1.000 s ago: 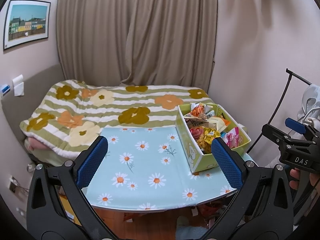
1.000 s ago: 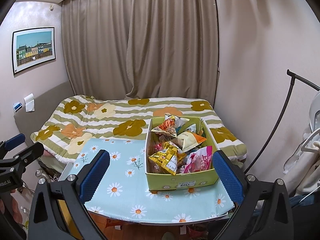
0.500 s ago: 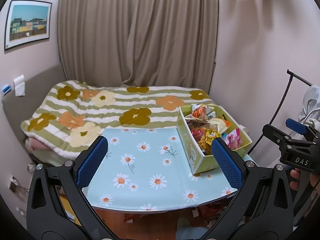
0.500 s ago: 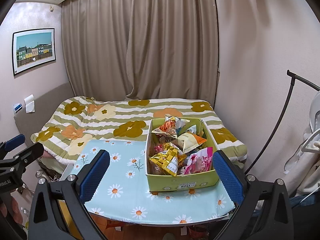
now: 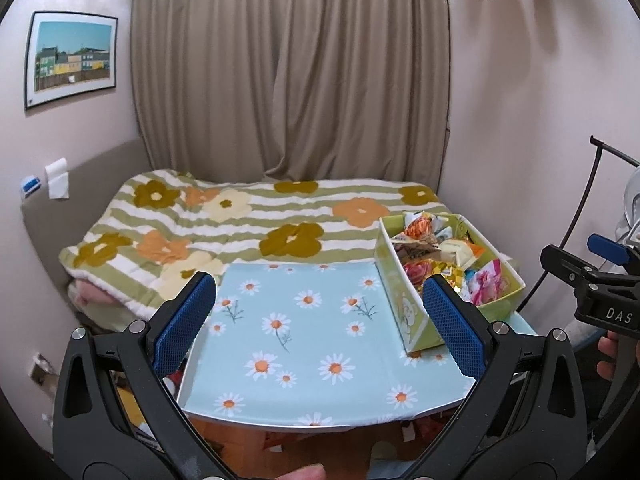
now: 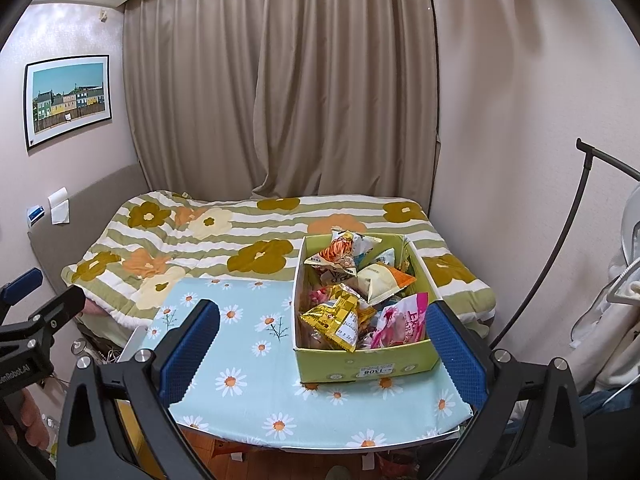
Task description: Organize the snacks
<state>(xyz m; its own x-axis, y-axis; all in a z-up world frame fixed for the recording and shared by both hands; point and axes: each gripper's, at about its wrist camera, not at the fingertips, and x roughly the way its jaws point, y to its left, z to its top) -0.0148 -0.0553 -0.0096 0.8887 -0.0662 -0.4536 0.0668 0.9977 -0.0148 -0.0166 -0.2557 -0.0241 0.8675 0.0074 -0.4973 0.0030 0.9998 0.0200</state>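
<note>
A green cardboard box (image 6: pixel 362 366) stands on the right part of a small table with a light-blue daisy cloth (image 6: pixel 248 360). Several snack bags fill it, among them a yellow bag (image 6: pixel 334 320), a pink bag (image 6: pixel 402 322) and an orange bag (image 6: pixel 340 250). The same box (image 5: pixel 412 320) sits at the table's right side in the left wrist view. My left gripper (image 5: pixel 320 320) hovers open in front of the table, holding nothing. My right gripper (image 6: pixel 326 346) is open too, above the table's near edge, with the box between and beyond its fingers. Neither touches anything.
A bed with a striped flower quilt (image 6: pixel 240 236) lies right behind the table, beige curtains (image 6: pixel 280 100) behind it. A black stand pole (image 6: pixel 560 240) rises at the right by the wall. Wooden floor with scraps (image 5: pixel 280 440) shows under the table.
Both grippers have drifted slightly back and up from the table, so the table and box sit a little lower and smaller in view. Both stay open.
</note>
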